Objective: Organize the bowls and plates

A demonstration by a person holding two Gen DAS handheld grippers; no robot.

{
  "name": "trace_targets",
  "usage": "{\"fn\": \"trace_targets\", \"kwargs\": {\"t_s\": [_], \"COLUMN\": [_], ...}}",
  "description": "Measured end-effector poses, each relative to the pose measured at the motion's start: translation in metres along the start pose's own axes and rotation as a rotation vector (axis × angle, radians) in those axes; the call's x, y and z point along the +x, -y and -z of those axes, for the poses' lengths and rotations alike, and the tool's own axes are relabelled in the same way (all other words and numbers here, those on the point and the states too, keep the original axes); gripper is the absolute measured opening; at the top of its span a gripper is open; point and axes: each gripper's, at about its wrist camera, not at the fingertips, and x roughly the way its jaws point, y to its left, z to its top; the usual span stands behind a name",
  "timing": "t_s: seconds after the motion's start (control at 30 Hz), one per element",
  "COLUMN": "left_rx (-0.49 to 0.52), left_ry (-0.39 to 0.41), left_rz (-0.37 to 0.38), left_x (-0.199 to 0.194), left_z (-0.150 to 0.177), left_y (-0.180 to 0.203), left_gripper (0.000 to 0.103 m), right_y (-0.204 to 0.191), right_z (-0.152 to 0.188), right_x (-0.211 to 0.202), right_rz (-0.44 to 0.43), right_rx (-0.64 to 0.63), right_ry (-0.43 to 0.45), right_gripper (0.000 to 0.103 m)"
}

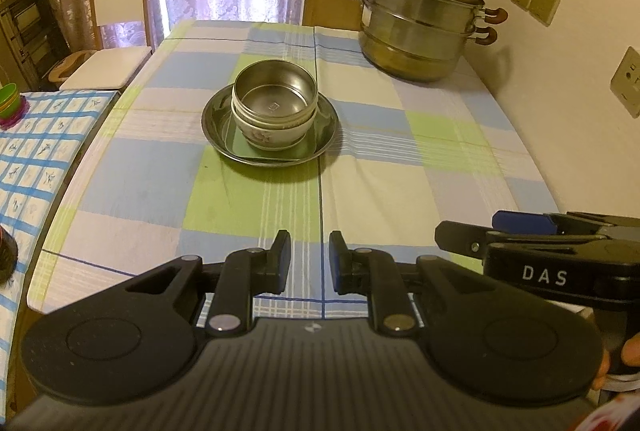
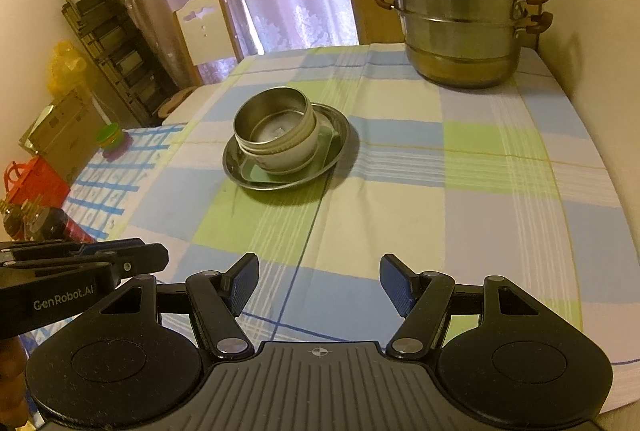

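In the middle of the checked tablecloth (image 1: 400,171) stands one stack. A round steel plate (image 1: 214,119) is at the bottom, with a green square plate (image 1: 240,147) on it. On that sits a white floral bowl (image 1: 272,137), with a steel bowl (image 1: 275,91) nested on top. The same steel bowl (image 2: 272,119) and steel plate (image 2: 340,135) show in the right wrist view. My left gripper (image 1: 310,243) hovers near the table's front edge, well short of the stack, its jaws a little apart and empty. My right gripper (image 2: 320,263) is beside it, wide open and empty.
A tall steel steamer pot (image 1: 420,19) stands at the far right corner by the wall. A white chair (image 1: 116,7) is at the far left. A lower side table with a blue check cloth (image 1: 36,159) and green cups (image 1: 10,99) adjoins on the left.
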Motion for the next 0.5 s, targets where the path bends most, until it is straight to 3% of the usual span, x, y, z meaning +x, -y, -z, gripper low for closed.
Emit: {"fn": "trace_targets", "kwargs": {"t_s": [0.5], "left_rx": [0.022], "left_ry": [-0.006], "left_rz": [0.031], "left_x": [0.003], "left_z": [-0.006], "left_y": [-0.012], "left_gripper": [0.017], "right_y": [-0.014], "right_z": [-0.006], "right_x": [0.007], "right_rz": [0.031], "right_rx": [0.019], "right_ry": [-0.001], "right_gripper": [0.067]}}
